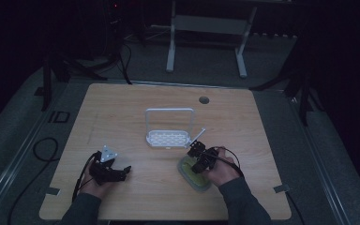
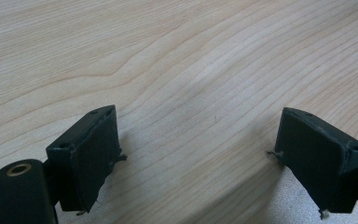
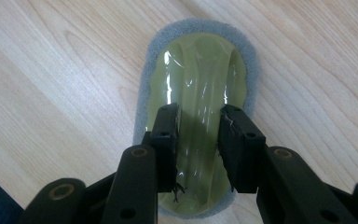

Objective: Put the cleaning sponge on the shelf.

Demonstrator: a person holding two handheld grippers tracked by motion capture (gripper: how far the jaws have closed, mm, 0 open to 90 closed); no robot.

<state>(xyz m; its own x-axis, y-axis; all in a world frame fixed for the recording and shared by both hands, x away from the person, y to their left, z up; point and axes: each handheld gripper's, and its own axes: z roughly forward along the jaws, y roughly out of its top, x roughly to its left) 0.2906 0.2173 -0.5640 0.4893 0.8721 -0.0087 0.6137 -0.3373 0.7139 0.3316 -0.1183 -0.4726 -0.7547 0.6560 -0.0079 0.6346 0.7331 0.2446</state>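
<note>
The right claw (image 3: 198, 140) points down, pinching the raised ridge of an oval green plastic scrubber with grey sponge rim (image 3: 200, 70). The left claw (image 2: 198, 154) rests spread on the pale wooden bench (image 1: 122, 108); a white wire rack (image 1: 168, 136) stands beyond them.

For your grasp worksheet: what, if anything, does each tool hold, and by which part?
Right tool pinches the sponge scrubber by its raised green plastic grip; left tool holds nothing.

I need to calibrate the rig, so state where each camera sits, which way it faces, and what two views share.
High view: above the person's side, looking forward and down on the pale wooden table; forearms, hands, both claws show.
Left claw view: rides on the left claw, facing bare tabletop; jaws apart.
Right claw view: rides on the right claw, facing down; jaws pinch the olive-green plastic grip of the grey oval sponge.
Shared: that sponge also shows in the high view.
</note>
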